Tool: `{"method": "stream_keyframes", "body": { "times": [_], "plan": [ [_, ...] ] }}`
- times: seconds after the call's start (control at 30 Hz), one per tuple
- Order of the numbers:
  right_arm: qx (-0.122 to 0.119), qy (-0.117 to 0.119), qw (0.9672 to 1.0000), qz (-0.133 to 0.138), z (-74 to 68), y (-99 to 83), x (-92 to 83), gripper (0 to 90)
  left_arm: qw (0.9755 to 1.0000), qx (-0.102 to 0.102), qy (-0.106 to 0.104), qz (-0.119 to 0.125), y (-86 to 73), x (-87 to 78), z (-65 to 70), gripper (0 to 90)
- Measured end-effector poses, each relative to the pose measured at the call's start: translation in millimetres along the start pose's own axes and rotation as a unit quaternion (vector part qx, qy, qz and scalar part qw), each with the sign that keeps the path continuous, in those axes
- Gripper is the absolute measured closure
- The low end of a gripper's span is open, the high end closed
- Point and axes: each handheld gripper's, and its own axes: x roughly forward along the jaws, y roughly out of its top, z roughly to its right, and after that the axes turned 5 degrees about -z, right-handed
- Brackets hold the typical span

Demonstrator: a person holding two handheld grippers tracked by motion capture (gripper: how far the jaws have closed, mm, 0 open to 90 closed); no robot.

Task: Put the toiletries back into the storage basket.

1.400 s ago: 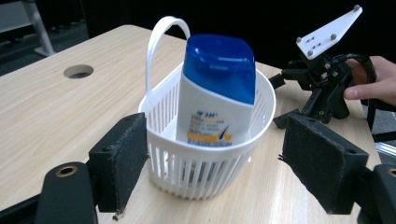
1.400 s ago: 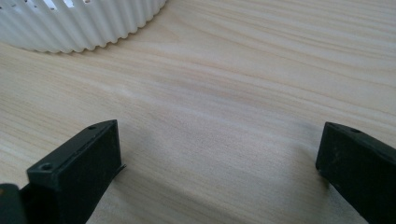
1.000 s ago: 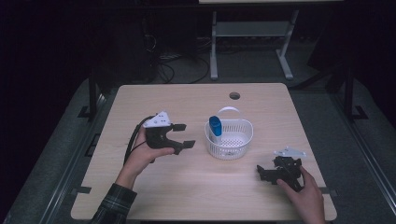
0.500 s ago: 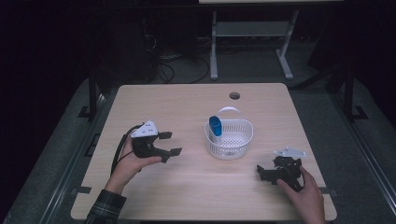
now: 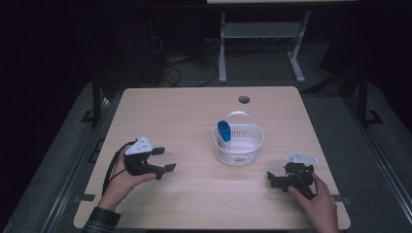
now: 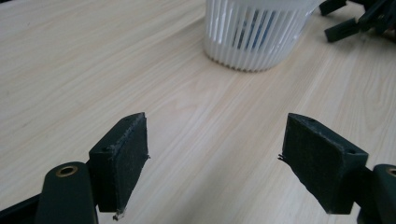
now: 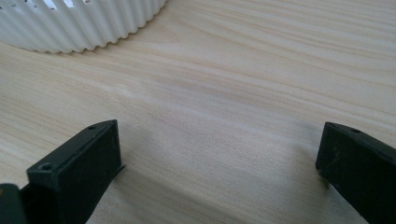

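Both hand-held grippers spread, basket at bench centre

Lower left of the high view: the left hand-held gripper (image 5: pixel 163 159) sits low over the bench (image 5: pixel 184 116), jaws spread wide with nothing between them. In the left gripper view its pads (image 6: pixel 125 158) frame bare wood. Lower right of the high view: the right hand-held gripper (image 5: pixel 272 179) lies at bench level, jaws likewise spread and empty, as the right gripper view confirms. Between the two and farther up the frame stands the white basket (image 5: pixel 239 149), well apart from both. A blue object (image 5: pixel 224 131) leans upright against its left inner wall. Beyond it, near the far edge, is a round cable hole (image 5: pixel 244 99)
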Motion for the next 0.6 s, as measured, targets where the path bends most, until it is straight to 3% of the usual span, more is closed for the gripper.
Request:
{"method": "stream_keyframes", "body": {
  "times": [0.27,0.6],
  "plan": [
    [0.000,0.000,1.0000,0.000,0.0,0.0,0.0,0.0,0.9990,-0.006,0.028,-0.035,-22.6,-5.7,-1.7,22.1],
    [0.000,0.000,1.0000,0.000,0.0,0.0,0.0,0.0,0.9932,-0.016,0.061,-0.098,-50.6,-8.9,-7.4,21.2]
  ]
}}
